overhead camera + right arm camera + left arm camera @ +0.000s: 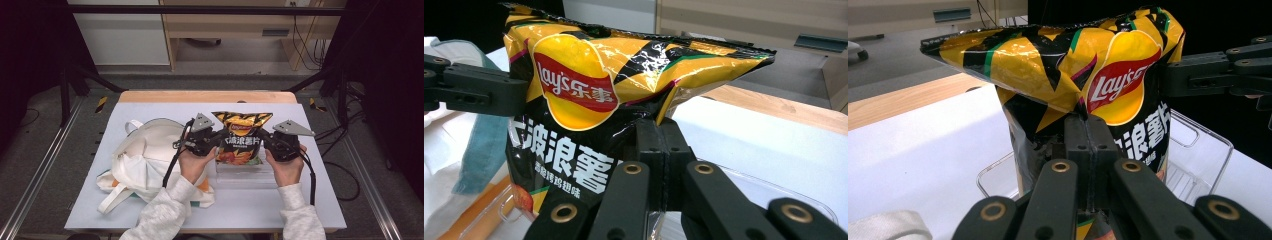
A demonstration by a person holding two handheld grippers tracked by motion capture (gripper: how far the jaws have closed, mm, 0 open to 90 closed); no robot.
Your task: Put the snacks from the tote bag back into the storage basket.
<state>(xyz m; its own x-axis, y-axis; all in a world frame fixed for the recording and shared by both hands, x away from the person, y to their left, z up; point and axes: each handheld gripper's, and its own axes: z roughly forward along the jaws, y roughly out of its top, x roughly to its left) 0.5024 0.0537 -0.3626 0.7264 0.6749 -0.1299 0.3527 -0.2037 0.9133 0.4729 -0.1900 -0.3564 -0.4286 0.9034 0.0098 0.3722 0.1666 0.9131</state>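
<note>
Both grippers are pinching the same chip bag (241, 137): the left gripper (216, 141) is clamped on one side edge, the right gripper (265, 140) on the opposite one, so the bag hangs upright and steady between them. It sits right over the clear plastic bin (245, 176), bottom end seemingly inside, probably being lowered in. The white tote bag (145, 160) lies just left on the table (250, 205)
</note>
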